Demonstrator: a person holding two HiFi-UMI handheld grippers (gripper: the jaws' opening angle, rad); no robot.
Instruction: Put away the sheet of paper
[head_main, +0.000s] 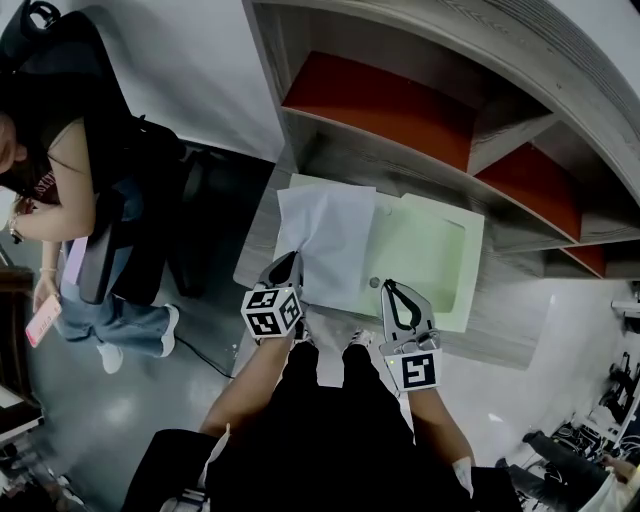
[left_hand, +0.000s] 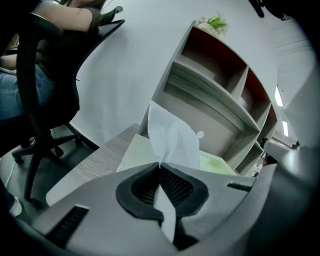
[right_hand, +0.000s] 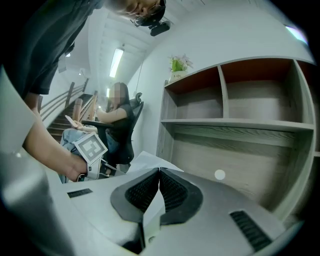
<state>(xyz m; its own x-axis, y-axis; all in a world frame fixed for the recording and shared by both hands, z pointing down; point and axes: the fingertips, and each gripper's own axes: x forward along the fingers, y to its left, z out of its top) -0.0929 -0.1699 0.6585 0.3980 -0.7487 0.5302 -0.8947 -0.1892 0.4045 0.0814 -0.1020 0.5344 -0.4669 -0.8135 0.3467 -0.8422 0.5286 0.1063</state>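
As left hand-held gripper pinches it, thin white sheet, creased

Office corner, open shelving
Grey wood shelf unit with red back panels against a white wall; black office chair on glossy grey floor.
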